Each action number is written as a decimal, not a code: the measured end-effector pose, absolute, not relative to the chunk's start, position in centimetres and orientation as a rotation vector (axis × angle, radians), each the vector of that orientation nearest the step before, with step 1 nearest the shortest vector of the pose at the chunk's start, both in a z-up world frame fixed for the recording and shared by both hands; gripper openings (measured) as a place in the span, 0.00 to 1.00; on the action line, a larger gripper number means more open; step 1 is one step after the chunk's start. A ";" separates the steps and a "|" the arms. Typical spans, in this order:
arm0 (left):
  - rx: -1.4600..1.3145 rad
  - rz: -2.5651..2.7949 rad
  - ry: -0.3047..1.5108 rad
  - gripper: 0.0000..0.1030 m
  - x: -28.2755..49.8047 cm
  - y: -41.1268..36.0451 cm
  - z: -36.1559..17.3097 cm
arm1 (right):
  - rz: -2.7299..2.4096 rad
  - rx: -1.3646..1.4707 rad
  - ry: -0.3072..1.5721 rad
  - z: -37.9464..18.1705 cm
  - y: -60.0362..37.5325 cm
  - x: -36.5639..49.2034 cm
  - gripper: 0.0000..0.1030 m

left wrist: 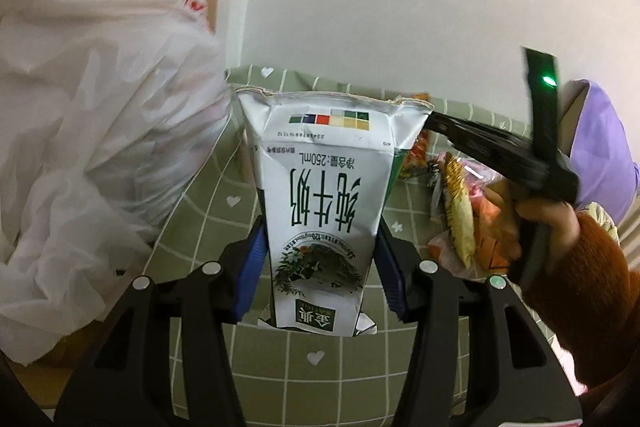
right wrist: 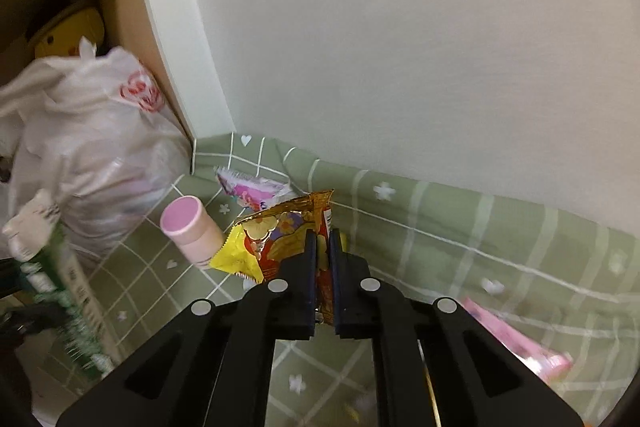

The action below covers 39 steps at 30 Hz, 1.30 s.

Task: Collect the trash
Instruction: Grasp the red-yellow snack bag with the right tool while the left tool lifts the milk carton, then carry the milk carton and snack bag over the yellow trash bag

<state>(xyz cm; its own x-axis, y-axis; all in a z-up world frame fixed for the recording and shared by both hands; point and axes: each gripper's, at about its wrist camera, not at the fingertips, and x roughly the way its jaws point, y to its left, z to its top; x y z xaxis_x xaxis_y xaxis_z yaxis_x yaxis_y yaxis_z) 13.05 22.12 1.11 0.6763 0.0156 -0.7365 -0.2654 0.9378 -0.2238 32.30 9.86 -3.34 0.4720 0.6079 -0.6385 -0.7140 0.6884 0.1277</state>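
A white milk carton [left wrist: 324, 187] with green print hangs upside down over the green checked cloth [left wrist: 208, 227]. My left gripper [left wrist: 320, 239] is shut on it, its blue pads pressing both sides. The carton also shows at the left edge of the right wrist view [right wrist: 60, 287]. My right gripper [right wrist: 323, 247] is shut on a gold, red and yellow snack wrapper [right wrist: 276, 231], which sticks out past its fingertips. A white plastic bag [left wrist: 100, 107] bulges at the left, close beside the carton, and it stands against the wall corner [right wrist: 92, 155].
A pink capped bottle [right wrist: 192, 231] lies beside the held wrapper. A pink and white wrapper [right wrist: 256, 189] lies behind it, and a pink packet [right wrist: 516, 339] at the right. More wrappers [left wrist: 460, 211] lie under a hand in an orange sleeve [left wrist: 580, 267]. The white wall [right wrist: 400, 47] closes the back.
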 end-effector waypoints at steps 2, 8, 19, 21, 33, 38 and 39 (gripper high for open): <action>-0.303 0.149 0.801 0.47 13.7 21.3 2.1 | 0.784 -0.148 0.700 -2.4 8.1 31.3 0.07; -0.228 0.076 0.733 0.47 14.9 17.9 5.2 | 0.687 -0.108 0.630 1.8 0.3 27.7 0.07; -0.136 -0.190 0.578 0.47 18.5 8.9 11.4 | 0.473 -0.043 0.477 8.4 -12.6 21.2 0.07; -0.127 -0.258 0.553 0.47 19.4 6.7 12.5 | 0.416 -0.036 0.446 9.4 -14.9 19.8 0.07; -0.069 -0.654 0.503 0.47 21.5 -6.7 15.1 | 0.012 0.042 0.348 12.5 -30.0 10.9 0.08; -0.061 -0.771 0.546 0.47 22.5 -11.5 13.9 | -0.096 0.090 0.359 11.6 -34.5 8.0 0.08; -0.051 -0.790 0.550 0.47 22.5 -12.7 13.6 | -0.106 0.096 0.364 11.4 -35.2 7.9 0.08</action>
<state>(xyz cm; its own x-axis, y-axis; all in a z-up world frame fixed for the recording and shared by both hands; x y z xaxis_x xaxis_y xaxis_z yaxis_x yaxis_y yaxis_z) 22.52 -12.67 13.63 0.5717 -0.6859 -0.4503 0.6598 0.7105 -0.2445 7.86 -35.15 11.37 0.9290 -0.0862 -0.3599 0.1206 0.9899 0.0743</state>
